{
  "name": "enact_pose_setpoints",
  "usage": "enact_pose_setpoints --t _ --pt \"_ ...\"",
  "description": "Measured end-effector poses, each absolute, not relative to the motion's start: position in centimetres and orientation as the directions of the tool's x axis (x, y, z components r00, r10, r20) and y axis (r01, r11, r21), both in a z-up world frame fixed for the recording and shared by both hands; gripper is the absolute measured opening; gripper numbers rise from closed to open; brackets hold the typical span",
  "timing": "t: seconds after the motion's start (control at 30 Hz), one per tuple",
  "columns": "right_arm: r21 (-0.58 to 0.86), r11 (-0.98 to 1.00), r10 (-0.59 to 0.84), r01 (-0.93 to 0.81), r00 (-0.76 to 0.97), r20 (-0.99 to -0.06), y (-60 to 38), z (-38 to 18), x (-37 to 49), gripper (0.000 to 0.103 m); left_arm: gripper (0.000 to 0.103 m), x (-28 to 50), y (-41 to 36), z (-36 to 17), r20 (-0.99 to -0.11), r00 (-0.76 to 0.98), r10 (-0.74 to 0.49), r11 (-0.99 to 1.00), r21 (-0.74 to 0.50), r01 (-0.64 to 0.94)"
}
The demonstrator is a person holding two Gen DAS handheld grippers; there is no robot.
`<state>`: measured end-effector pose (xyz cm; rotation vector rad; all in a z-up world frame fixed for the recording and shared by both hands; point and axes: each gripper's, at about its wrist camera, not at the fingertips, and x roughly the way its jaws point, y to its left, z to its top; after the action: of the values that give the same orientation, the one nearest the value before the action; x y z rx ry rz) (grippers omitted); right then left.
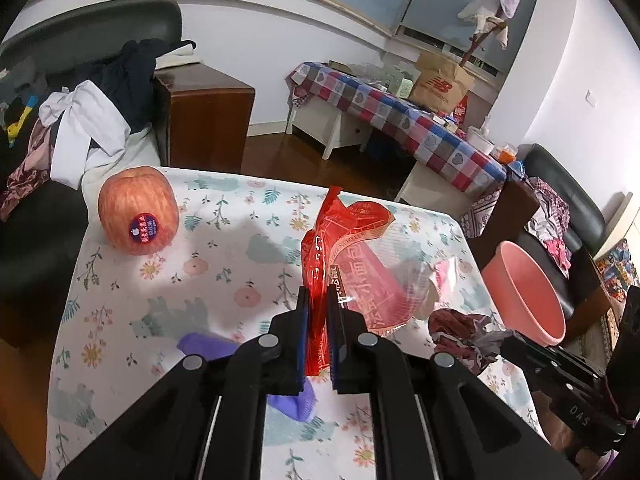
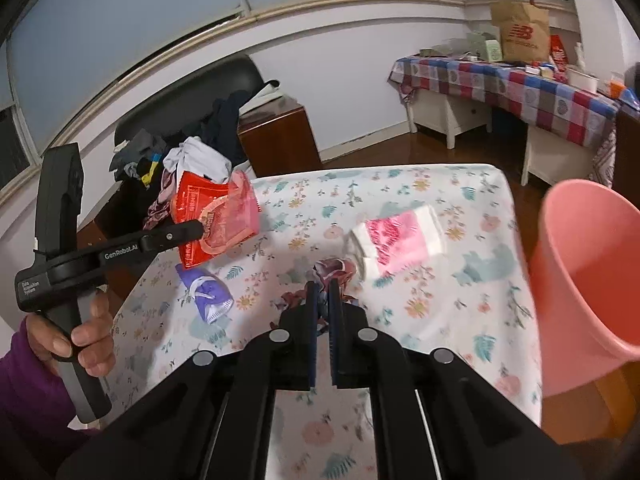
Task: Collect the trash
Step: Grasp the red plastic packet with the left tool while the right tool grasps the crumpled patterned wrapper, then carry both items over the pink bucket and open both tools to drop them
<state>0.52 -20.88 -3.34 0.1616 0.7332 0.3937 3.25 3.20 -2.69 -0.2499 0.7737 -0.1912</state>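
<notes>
Table [image 2: 400, 208] under a white cloth printed with flowers and pale animals, set on dark wood floor. Left gripper [image 1: 318, 312] with fingers closed narrow on a red printed wrapper [image 1: 340, 248], held clear above the cloth. Right gripper [image 2: 323, 304] with fingers pinched on a crumpled dark-red wrapper [image 2: 336, 270], at or just above the cloth; contact with the table not readable. Purple wrapper [image 2: 206, 290] flat on the cloth near the left edge, below the red one. Pink-and-white packet [image 2: 396, 240] lying mid-table, blurred. Apple [image 1: 138, 210] with a round sticker at the far left corner in the left wrist view. Pink bin [image 2: 588, 276] just off the right edge of the table, mouth tilted toward the cloth.

Room: black armchair [image 2: 192, 92] heaped with clothes behind the left side; brown wooden cabinet [image 2: 276, 136] beside it. Along the far wall, second table with checked cloth [image 2: 520, 88], brown paper bag [image 2: 520, 32] and small items on top. White walls, long window band above
</notes>
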Motion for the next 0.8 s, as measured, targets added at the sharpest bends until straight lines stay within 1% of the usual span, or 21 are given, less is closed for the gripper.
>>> enact_pose_setpoints --t 0.4,0.8 --pt "0.315 0.921 0.376 -0.23 0.738 -0.561 -25.2 -2.5 -2.3 0.005 0.007 1.3 -1.7 -1.7 -0.677 0.676 -0.291 0.955 -0.243 0.167" --pt "0.367 0.919 0.325 -0.143 0.8 -0.504 -30.3 -2.0 -3.7 0.005 0.007 1.4 -5.9 -0.6 -0.674 0.668 -0.315 0.948 -0.199 0.246"
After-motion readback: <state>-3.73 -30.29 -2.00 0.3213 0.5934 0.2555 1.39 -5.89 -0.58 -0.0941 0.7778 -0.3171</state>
